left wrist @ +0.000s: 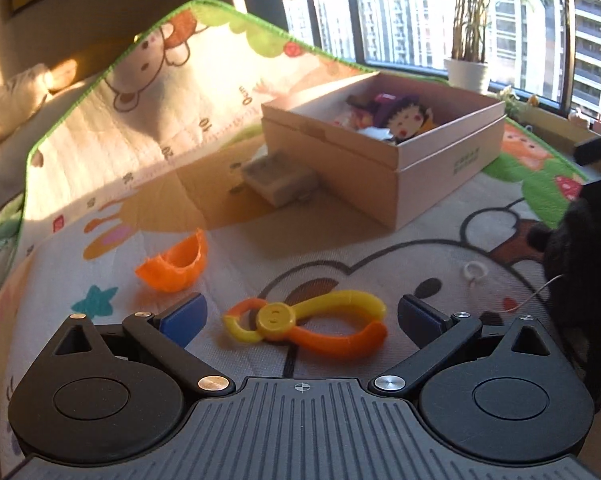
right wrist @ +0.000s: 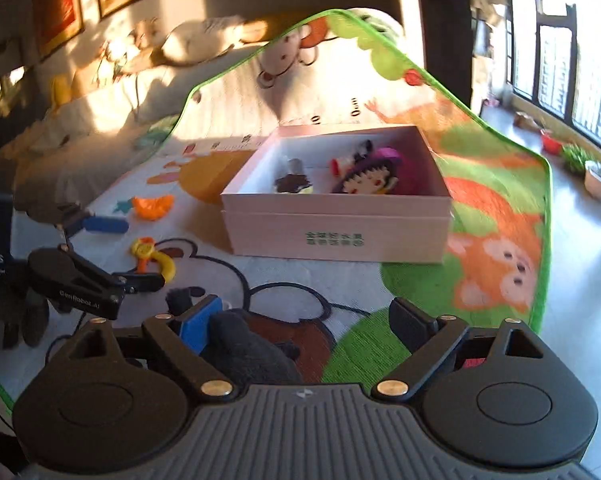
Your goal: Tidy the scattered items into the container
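box (right wrist: pixel 336 236) sits open on the mat (right wrist: pixel 496 216), a doll (right wrist: pixel 364 184) and other toys inside. i see a black plush (right wrist: pixel 244 348) just by my right gripper (right wrist: pixel 304 324), whose fingers are spread wide around it, not closed. my left gripper (left wrist: pixel 300 316) has its fingers wide apart too, flanking the yellow-orange tongs (left wrist: pixel 308 324) lying on the mat, gripping nothing. an orange peel toy (left wrist: pixel 174 266) lies to the left, a small block (left wrist: pixel 278 178) beside the box, a white ring (left wrist: pixel 474 270) to the right.
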Available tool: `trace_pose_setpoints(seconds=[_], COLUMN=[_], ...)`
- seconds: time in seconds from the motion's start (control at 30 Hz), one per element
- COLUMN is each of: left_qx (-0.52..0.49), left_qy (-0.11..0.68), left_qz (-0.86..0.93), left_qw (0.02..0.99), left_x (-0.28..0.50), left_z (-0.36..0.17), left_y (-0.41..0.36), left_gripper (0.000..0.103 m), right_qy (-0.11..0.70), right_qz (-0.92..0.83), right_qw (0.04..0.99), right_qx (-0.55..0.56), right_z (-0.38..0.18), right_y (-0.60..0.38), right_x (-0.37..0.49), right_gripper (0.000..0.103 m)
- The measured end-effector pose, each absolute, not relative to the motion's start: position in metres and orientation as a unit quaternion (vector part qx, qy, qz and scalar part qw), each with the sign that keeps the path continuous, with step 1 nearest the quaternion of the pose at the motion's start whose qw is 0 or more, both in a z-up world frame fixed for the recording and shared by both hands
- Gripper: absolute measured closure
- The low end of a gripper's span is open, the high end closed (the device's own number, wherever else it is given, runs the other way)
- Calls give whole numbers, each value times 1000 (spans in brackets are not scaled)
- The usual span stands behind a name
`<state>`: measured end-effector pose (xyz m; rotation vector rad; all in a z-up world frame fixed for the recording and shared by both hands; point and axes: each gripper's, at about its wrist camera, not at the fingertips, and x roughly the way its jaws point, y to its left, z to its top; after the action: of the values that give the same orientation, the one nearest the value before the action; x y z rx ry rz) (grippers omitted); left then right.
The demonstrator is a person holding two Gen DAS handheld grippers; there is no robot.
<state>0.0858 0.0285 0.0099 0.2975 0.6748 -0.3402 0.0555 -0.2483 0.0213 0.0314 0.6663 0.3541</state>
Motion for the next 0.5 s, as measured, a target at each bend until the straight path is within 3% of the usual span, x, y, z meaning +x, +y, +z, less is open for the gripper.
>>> trace_pose_setpoints(seconds=[0.2,0.5], left_qx=[114,93], left_qy=[353,353], left_qz=[-173,-203], left_qw=[912,909], left_x=[100,96], left_z=[5,2], left_y=[33,29], left_gripper=[0,0], right_qy=[310,298], right_qz=[187,233], right_qw=[930,925], right_qx=[63,14], right_z=[14,17], right_y=[-263,-249], right_x=[47,23], right_gripper=[6,2])
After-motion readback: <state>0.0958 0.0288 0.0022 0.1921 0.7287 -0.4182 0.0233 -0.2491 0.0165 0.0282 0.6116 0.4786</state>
